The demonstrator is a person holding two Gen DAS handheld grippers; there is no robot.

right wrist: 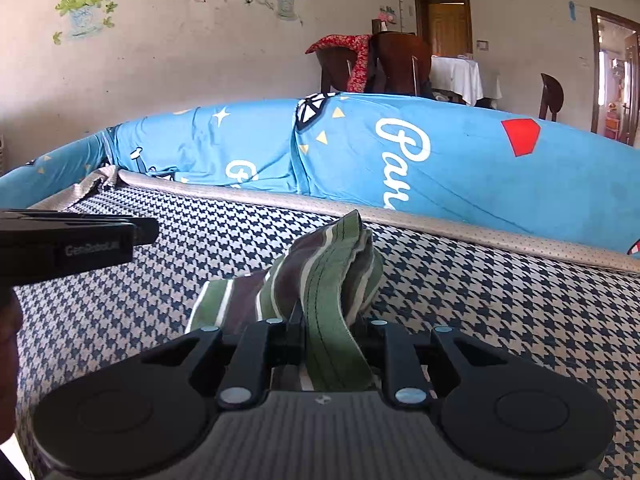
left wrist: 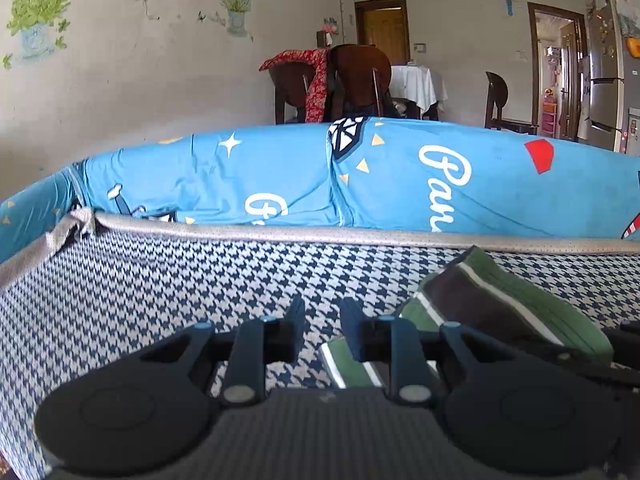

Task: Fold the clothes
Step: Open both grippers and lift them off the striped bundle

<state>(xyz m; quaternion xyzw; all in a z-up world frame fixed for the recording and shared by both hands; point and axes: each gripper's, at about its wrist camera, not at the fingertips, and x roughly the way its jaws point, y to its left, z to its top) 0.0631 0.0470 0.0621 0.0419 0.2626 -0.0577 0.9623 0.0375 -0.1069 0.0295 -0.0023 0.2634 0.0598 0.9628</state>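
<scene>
R gripper clamps striped garment hem; L gripper apart, empty, garment just right.

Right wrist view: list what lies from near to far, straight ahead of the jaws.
Right gripper shut on the green, brown and white striped garment → navy-and-white houndstooth mattress cover → beige perforated edging → blue printed bedding roll → dark wooden chairs → cream wall.

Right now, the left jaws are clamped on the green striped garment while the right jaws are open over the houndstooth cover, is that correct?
Not quite: the sides are swapped. The right wrist view shows the right gripper clamped on the green striped garment; the left wrist view shows the left gripper open over the houndstooth cover.
</scene>
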